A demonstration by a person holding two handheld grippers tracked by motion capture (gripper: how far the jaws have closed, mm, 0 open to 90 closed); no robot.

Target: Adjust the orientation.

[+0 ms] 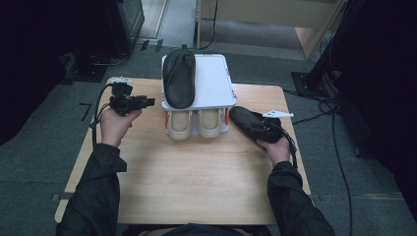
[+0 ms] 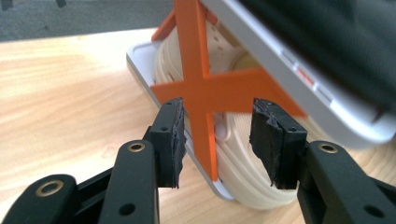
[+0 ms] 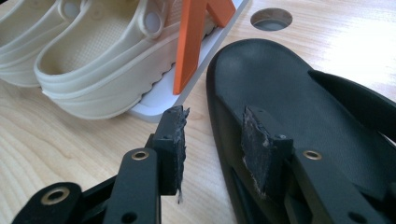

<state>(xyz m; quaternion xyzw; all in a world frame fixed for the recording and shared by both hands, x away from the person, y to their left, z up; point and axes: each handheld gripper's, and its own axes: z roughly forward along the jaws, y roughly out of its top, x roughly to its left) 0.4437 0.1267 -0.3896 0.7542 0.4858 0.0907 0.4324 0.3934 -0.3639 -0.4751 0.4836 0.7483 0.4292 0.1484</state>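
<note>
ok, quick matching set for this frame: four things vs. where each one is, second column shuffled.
1. black sandal by the right gripper
2. black sandal
3. cream clogs
4. left gripper

A. top shelf of the rack
B. lower shelf of the rack
C. on the table, right of the rack
D. left of the rack, open, holding nothing

Pairs: 1-C, 2-A, 3-B, 4-D

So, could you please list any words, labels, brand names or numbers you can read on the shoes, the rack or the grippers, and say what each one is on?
None: no readable text in any view.
Black sandal at the right gripper: plain footbed, no brand or size visible.
Black sandal on the top shelf: no marking visible.
Cream clogs: no logo visible.
White rack with orange braces: no label.
Left gripper: no lettering.
</note>
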